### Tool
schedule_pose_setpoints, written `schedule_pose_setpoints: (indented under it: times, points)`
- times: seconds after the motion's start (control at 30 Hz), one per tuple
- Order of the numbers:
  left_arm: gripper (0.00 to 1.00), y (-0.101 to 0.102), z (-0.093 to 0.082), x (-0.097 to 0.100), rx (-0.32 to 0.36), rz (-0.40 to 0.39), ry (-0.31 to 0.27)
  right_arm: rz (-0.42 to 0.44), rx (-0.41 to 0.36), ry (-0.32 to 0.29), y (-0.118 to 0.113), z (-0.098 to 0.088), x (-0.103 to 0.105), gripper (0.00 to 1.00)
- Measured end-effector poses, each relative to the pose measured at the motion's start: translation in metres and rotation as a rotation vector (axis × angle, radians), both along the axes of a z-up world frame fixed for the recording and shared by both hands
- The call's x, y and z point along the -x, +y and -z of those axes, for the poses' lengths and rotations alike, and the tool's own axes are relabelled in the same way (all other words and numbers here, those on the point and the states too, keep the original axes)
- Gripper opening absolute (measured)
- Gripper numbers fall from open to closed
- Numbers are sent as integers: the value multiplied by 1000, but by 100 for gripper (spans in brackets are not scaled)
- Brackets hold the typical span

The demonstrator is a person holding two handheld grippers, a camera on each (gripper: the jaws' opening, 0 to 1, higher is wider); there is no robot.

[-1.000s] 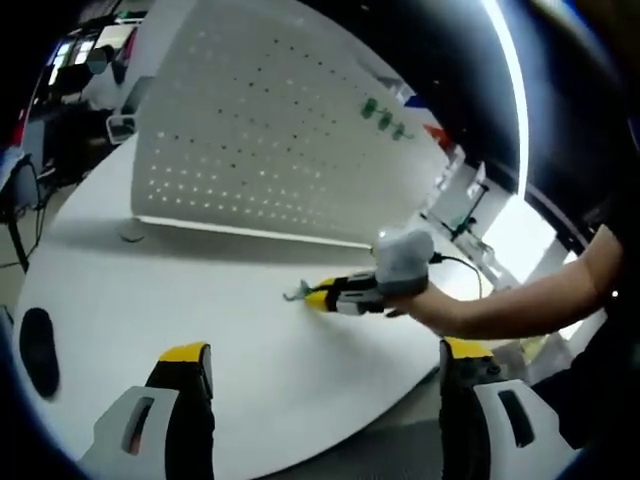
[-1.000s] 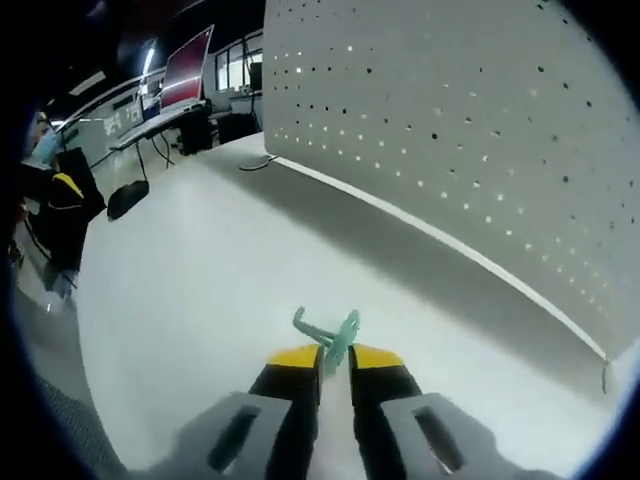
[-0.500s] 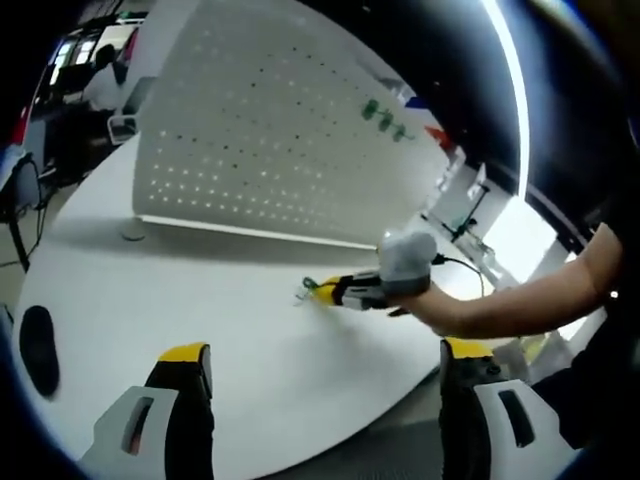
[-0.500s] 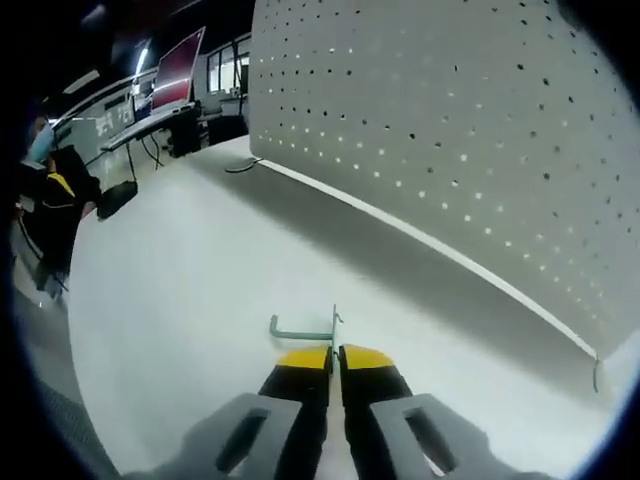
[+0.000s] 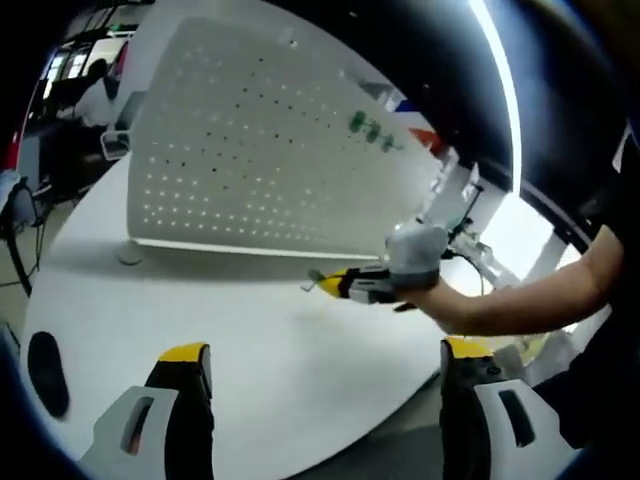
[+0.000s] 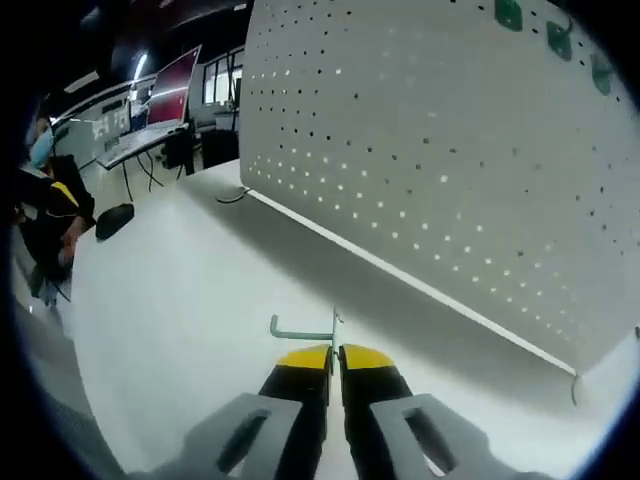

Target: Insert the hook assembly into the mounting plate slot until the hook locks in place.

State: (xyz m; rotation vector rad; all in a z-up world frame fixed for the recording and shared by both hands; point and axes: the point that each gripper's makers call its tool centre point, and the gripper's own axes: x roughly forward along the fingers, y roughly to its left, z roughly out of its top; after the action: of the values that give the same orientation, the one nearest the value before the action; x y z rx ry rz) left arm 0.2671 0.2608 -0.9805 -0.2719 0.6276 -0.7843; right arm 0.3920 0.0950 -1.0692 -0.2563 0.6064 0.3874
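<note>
Since the earlier frames the right gripper [image 5: 325, 284] has lifted off the table [image 5: 250, 340] and closed toward the pegboard [image 5: 260, 150], carrying the hook [image 6: 305, 329] with it. The left gripper [image 5: 315, 365] sits low over the near table edge, jaws wide apart and empty, well away from the board. The right gripper's jaws are clamped on the hook's base. The hook's arm runs crosswise, pointing left in the right gripper view. The pegboard stands ahead and to the right, its three mounted green hooks [image 6: 547, 30] high up. The right gripper is clearly the nearer.
</note>
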Motion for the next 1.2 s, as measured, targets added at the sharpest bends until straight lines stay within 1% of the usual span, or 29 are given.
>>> schedule_pose_setpoints:
  times: [0.2, 0.27, 0.33, 0.43, 0.47, 0.53, 0.57, 0.6, 0.7, 0.73, 0.8, 0.83, 0.87, 0.93, 0.97, 1.0, 1.03, 1.07, 1.1, 1.13, 1.2]
  points:
    - [95, 6, -3, 1, -13, -7, -10, 42, -57, -46, -7, -34, 0, 1]
    - [95, 10, -4, 1, -19, -14, -11, 51, -72, -56, -10, -42, 1, 1]
    - [95, 13, -5, 1, -20, -18, -12, 66, -119, -68, -11, -53, 2, 1]
    - [92, 17, -9, 1, -22, -18, -13, 60, -145, -69, -13, -67, 8, 1]
    - [91, 17, -10, 0, -24, -20, -15, 56, -148, -70, -12, -70, 10, 1]
    - [92, 18, -14, 0, -27, -19, -20, 37, -126, -63, -13, -73, 17, 1]
    - [92, 18, -15, 0, -27, -18, -22, 36, -136, -58, -14, -74, 20, 1]
    - [92, 18, -18, -1, -24, -14, -27, 38, -162, -48, -14, -76, 24, 1]
    - [90, 17, -25, -4, -17, -6, -40, 38, -194, -46, -15, -81, 32, 0]
    - [89, 17, -28, -6, -13, -5, -48, 34, -212, -51, -14, -85, 36, 1]
    - [88, 16, -31, -8, -11, -1, -56, 18, -282, -55, -8, -94, 42, 0]
    - [87, 16, -32, -9, -13, 2, -58, 9, -293, -54, -6, -97, 45, 1]
    - [87, 15, -32, -9, -14, 6, -61, -12, -325, -60, -2, -101, 47, 1]
    - [87, 13, -34, -10, -14, 15, -66, -30, -320, -62, 0, -106, 54, 1]
    - [86, 12, -36, -12, -11, 19, -67, -66, -354, -79, 7, -112, 58, 1]
    - [85, 12, -37, -13, -5, 22, -71, -58, -364, -64, 7, -112, 62, 0]
    - [83, 10, -42, -15, 13, 22, -81, -67, -402, -68, 10, -117, 65, 0]
    - [81, 9, -47, -17, 31, 23, -103, -79, -419, -93, 13, -123, 66, 1]
    - [80, 6, -55, -20, 56, 25, -134, -93, -373, -98, 12, -122, 70, 1]
    - [80, 5, -56, -20, 59, 26, -131, -123, -361, -105, 15, -124, 72, 1]
    - [77, 2, -60, -22, 52, 41, -140, -128, -399, -92, 20, -127, 79, 0]
